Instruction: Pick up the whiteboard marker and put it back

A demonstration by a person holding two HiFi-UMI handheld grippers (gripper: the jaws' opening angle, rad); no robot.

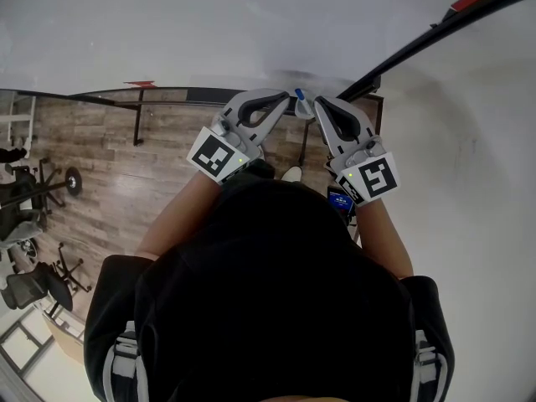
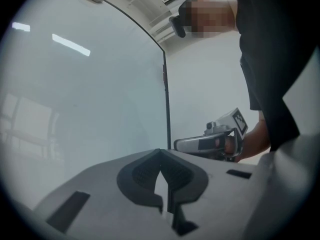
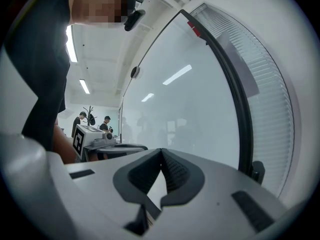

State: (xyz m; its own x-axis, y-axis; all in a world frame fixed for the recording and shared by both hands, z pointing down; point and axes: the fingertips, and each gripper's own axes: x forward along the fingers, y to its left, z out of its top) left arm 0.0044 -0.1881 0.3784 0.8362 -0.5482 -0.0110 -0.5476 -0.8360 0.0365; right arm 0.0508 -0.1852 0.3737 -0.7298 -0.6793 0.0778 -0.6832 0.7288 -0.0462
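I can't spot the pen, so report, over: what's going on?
Left gripper shut, empty. Right gripper shut, empty. Marker: likely that blue tip between them, not gripped. Whiteboard straight ahead, nothing blocking.

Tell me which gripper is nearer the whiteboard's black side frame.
The right gripper: the black frame ends just beside it, while the left gripper sits farther off.

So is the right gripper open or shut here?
Shut: the right gripper has its jaw tips touching in its own view, with nothing held between them.
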